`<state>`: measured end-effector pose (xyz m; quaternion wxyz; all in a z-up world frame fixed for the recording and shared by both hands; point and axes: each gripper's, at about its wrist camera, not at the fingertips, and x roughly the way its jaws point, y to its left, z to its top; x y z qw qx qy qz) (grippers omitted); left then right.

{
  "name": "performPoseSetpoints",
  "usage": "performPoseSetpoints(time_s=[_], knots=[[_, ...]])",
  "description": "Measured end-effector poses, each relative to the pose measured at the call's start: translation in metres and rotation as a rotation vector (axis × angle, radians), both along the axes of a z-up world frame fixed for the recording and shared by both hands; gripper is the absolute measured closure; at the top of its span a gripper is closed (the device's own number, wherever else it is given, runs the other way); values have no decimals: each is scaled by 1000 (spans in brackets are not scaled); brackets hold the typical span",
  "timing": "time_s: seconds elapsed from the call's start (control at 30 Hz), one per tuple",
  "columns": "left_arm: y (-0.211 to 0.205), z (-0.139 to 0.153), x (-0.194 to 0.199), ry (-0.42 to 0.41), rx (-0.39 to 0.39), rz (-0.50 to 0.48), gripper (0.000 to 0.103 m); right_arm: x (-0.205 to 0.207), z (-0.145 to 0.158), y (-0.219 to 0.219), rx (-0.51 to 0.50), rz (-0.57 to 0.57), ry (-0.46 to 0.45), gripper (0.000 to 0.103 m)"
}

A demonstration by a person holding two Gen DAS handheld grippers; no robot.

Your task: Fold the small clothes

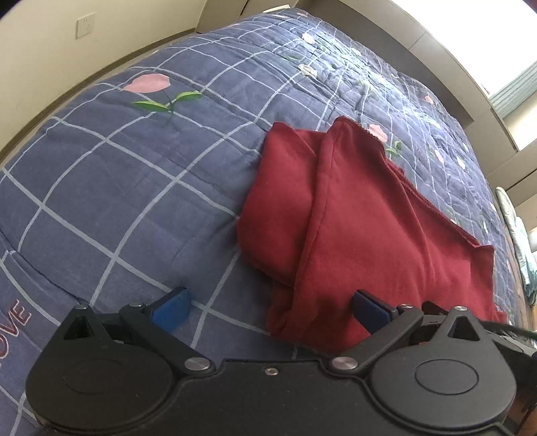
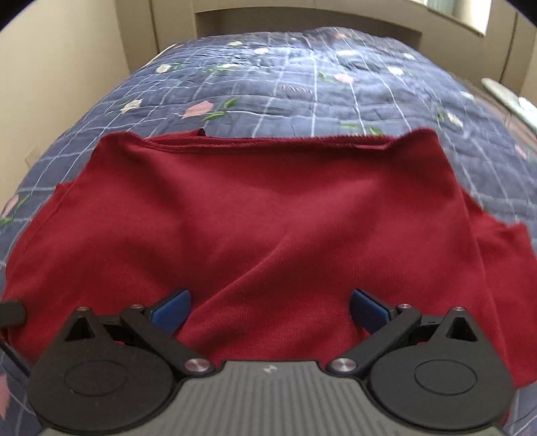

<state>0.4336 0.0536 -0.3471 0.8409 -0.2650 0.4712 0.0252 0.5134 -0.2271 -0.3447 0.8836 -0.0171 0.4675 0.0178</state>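
Observation:
A dark red garment lies partly folded on the blue checked quilt, with one flap laid lengthwise over the rest. My left gripper is open at the garment's near left edge; its right blue pad is over the cloth and its left pad over the quilt. In the right wrist view the same red garment fills the middle, its raw hem along the far side. My right gripper hangs open just above the cloth, holding nothing.
The quilt covers a bed and runs far beyond the garment, with pink flowers printed on it. Beige walls and a wall socket stand at the left. A window is at the far right.

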Motion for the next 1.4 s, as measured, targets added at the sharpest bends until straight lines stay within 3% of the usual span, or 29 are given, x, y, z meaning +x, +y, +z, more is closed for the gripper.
performPoseSetpoints(time_s=[0.47,0.9,0.97,1.07,1.13,1.2,1.27,1.4], knots=[[-12,-5,0,-23,91,-29,1,0,-5,-7,34,14,-5,0],[-15,-5,5,-1,111,-42,1,-7,1,-12,43,30,-26,0],[-17,-5,5,0,123,-43,1,-20,13,-13,-13,12,-87,0],[-18,-5,5,3,127,-40,1,-43,26,-2,-227,52,-231,0],[-16,-5,5,3,113,-37,1,-49,22,6,-303,87,-260,0],[-12,-5,5,3,94,-36,1,-48,5,12,-324,137,-217,0],[-10,-5,4,0,78,-34,1,-56,-13,16,-340,130,-270,0],[-12,-5,4,2,94,-53,1,-73,-21,14,-261,-20,-339,0]])
